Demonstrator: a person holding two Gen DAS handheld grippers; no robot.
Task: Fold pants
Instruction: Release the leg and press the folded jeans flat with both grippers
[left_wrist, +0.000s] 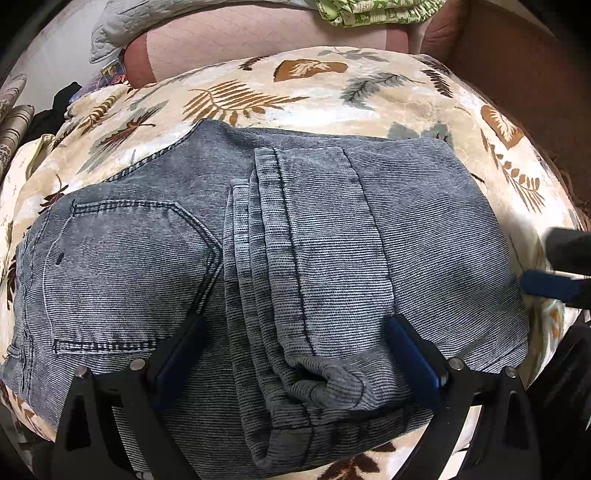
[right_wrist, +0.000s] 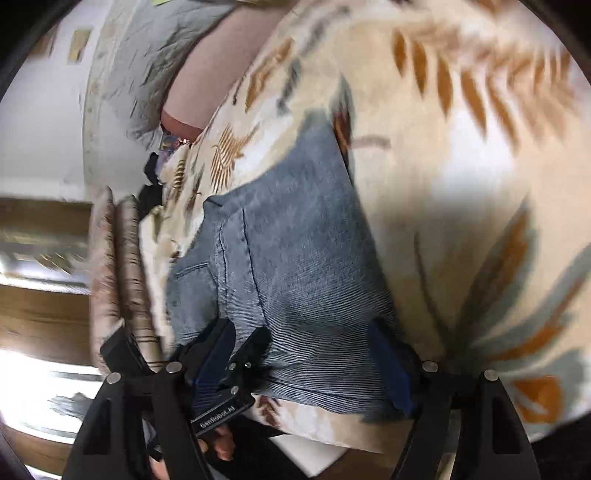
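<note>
Folded pants (left_wrist: 258, 266) lie on the leaf-print blanket (left_wrist: 424, 99); left gripper (left_wrist: 295, 354) and right gripper (right_wrist: 299, 365) both gape wide, empty. Thick corduroy (heavy, floppy): pinch the stacked hems.

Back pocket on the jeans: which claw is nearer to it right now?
Left. The left claw hangs open over the folded jeans, one finger at the back pocket's lower corner. The right claw, open, is at the jeans' opposite edge, far from the pocket.
</note>
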